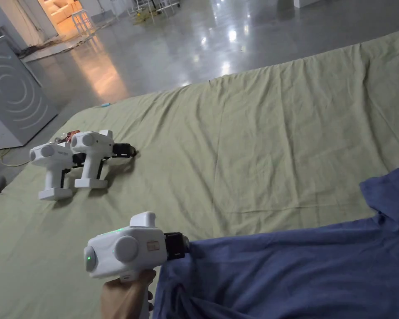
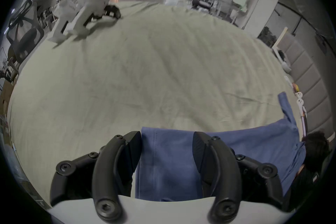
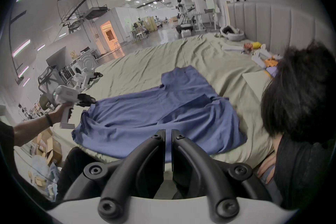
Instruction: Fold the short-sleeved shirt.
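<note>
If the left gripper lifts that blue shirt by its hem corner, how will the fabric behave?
The blue shirt looks thin and rumpled, so it will probably droop. Spread on the green sheet, it may drag. The left gripper stands open around the hem.

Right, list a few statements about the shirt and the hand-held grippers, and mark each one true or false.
1. The blue shirt lies on a green sheet. True.
2. The jaws of the left hand-held gripper are pressed together. False: they stand apart, with shirt cloth between them.
3. The jaws of the right hand-held gripper are almost together. True.
4. Two spare hand-held grippers sit on top of the shirt. False: they rest on the bare sheet, apart from the shirt.
5. The shirt is folded into a neat square. False: it lies spread out and wrinkled.
</note>
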Available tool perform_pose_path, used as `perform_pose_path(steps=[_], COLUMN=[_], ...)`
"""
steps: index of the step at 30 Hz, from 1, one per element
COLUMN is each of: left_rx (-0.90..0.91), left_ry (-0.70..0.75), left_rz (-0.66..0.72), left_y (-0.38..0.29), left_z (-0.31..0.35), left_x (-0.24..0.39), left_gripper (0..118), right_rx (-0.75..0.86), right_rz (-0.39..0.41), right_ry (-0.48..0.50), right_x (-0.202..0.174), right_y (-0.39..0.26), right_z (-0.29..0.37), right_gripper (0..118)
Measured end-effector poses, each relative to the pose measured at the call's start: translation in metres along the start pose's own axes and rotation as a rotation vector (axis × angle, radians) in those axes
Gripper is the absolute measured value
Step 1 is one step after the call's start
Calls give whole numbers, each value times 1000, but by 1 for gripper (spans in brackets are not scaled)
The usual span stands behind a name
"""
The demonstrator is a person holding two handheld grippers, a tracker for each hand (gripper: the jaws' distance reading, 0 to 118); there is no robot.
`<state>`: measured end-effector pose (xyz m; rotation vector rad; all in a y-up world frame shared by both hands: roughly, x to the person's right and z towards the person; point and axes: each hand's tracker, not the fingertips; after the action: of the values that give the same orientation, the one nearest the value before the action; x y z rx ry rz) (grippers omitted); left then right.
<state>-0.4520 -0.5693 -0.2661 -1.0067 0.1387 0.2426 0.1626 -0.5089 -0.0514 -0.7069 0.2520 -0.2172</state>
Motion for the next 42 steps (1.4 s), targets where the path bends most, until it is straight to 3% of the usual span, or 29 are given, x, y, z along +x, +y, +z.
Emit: perform_pose_path(steps=[2, 3, 5, 6, 9, 12, 14, 16, 17, 19, 21, 23, 27, 31, 33, 35, 36, 37, 39, 40, 42], left_rx=[-24, -18, -20, -48, -83, -135, -170, -198, -211, -220, -229, -235, -234, -239, -245, -242, -238, -228, -205, -178, -88], left_ry=[16, 43, 16, -7, 101, 96, 73, 56, 52, 50, 44, 34, 11, 17, 29, 49, 62, 73, 84, 89, 65], left_rz=[-70, -131, -172, -186, -292, -217, -218, -203, -185, -181, -191, -191, -177, -184, -200, -217, -243, -268, -276, -293, -314], left_y=[-3, -3, -2, -1, -1, 11, 20, 24, 26, 28, 28, 29, 27, 29, 31, 28, 28, 27, 21, 18, 9], left_z=[-5, -4, 0, -2, -12, -20, -21, -19, -19, -20, -18, -17, -15, -16, -18, -17, -17, -16, -11, -6, 18], left_x=[7, 14, 22, 29, 49, 46, 41, 41, 40, 40, 41, 41, 36, 39, 41, 47, 50, 53, 56, 56, 53], left_gripper=[61, 54, 18, 6, 6, 6, 6, 6, 6, 6, 6, 6, 6, 6, 6, 6, 6, 6, 6, 6, 6], right_rx=[-49, -64, -85, -84, -92, -76, -94, -179, -241, -285, -326, -389, -539, -641, -625, -599, -596, -590, -575, -565, -488], right_rz=[12, 29, 55, 53, 20, 7, -35, -113, -165, -226, -160, -36, 1, 58, 67, 74, 136, 170, 137, 138, 79], right_ry=[5, -12, -38, -35, -7, 11, 30, 95, 118, 89, -31, -122, -306, -373, -352, -335, -312, -317, -272, -265, -169], right_x=[7, 7, 9, 11, 12, 10, 13, 19, 24, 38, 43, 49, 72, 83, 76, 65, 58, 54, 55, 54, 56], right_y=[-3, -4, -5, -5, 8, 48, 84, 116, 131, 153, 175, 188, 192, 176, 170, 172, 173, 174, 177, 178, 181], right_z=[-2, -2, -4, -6, -20, -46, -74, -108, -131, -166, -200, -236, -292, -321, -320, -310, -307, -304, -298, -291, -264], right_gripper=[8, 9, 9, 8, 9, 13, 41, 104, 114, 113, 113, 113, 112, 109, 106, 87, 74, 48, 15, 8, 7])
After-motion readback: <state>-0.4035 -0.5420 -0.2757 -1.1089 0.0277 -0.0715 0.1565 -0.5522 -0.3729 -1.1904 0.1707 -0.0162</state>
